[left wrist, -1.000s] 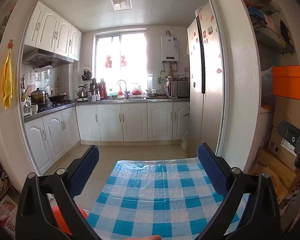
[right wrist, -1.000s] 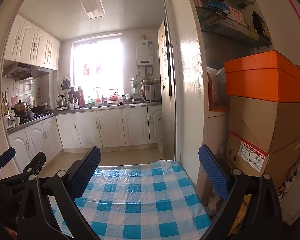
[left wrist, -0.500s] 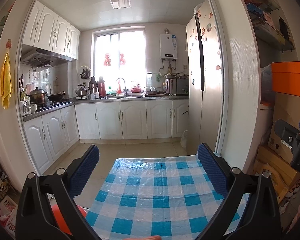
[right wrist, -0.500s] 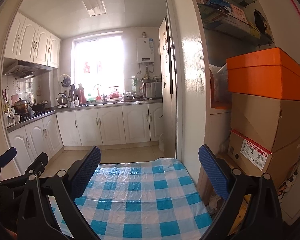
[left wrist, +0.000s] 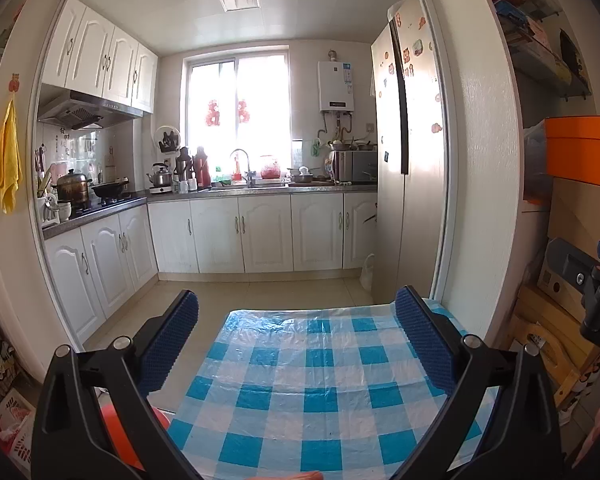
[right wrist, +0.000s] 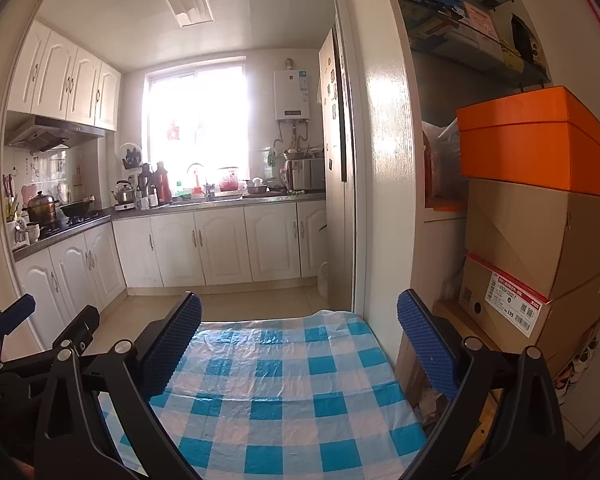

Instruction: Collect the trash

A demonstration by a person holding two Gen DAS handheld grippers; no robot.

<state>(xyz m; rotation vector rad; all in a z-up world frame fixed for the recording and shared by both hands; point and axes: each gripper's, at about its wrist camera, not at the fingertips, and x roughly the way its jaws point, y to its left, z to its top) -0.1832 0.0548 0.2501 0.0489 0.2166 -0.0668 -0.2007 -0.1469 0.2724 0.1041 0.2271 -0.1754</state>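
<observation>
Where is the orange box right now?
Right wrist view, upper right: the orange box tops the stacked cardboard boxes, right of the white doorframe.

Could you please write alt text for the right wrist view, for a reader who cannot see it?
The open right gripper hangs empty over a table with a blue-and-white checked cloth, facing a white kitchen. Stacked cardboard boxes topped by an orange box stand at right; the left gripper shows at lower left.

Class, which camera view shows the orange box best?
The right wrist view: the orange box appears nearly whole, lid and front, atop cardboard boxes. The left wrist view catches only a cropped part at the frame's right edge.
</observation>
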